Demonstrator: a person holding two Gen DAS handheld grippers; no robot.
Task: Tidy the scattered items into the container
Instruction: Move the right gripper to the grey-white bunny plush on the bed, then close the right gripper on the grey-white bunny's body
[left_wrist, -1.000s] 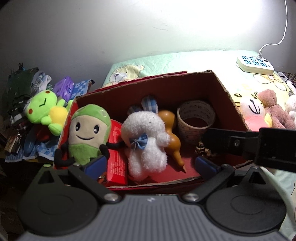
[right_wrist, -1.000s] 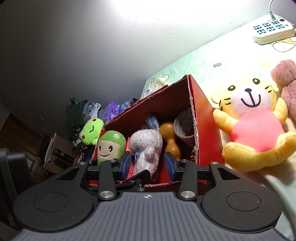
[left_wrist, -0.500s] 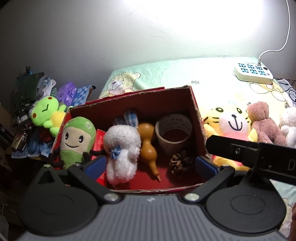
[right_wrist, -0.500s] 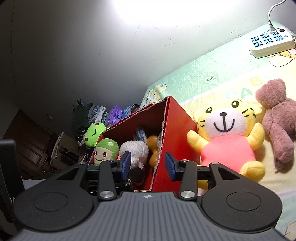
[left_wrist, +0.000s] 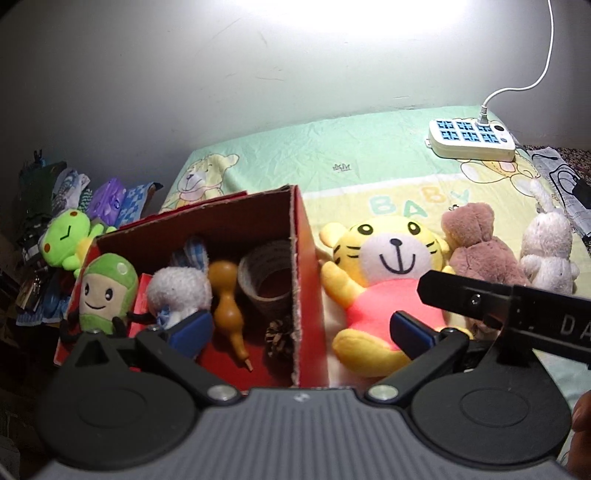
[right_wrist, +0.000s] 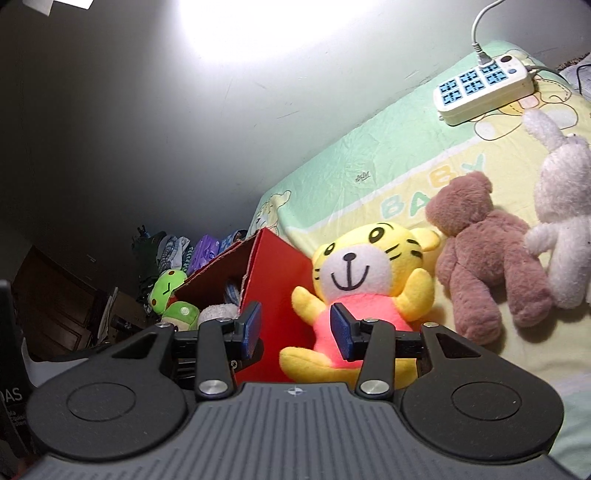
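A red cardboard box (left_wrist: 308, 291) stands on the bed and holds a green plush, a white bunny plush (left_wrist: 179, 291), a gourd (left_wrist: 227, 302), a tape roll (left_wrist: 267, 275) and a pine cone (left_wrist: 279, 334). A yellow tiger plush (left_wrist: 388, 280) (right_wrist: 354, 288) lies right of the box, then a brown bear (left_wrist: 480, 247) (right_wrist: 480, 251) and a white rabbit plush (left_wrist: 548, 247) (right_wrist: 561, 221). My left gripper (left_wrist: 301, 332) is open and empty, straddling the box's right wall. My right gripper (right_wrist: 295, 328) is open and empty, just in front of the tiger.
A white power strip (left_wrist: 471, 138) with a cord lies at the back right of the bed, by the wall. A green frog plush (left_wrist: 68, 236) and piled clothes sit left of the box, off the bed edge. The right gripper's body (left_wrist: 517, 310) crosses the left wrist view.
Both grippers have swung right and pulled back from the box. The tiger, bear and rabbit have come into fuller view. The right gripper's jaws have opened wider.
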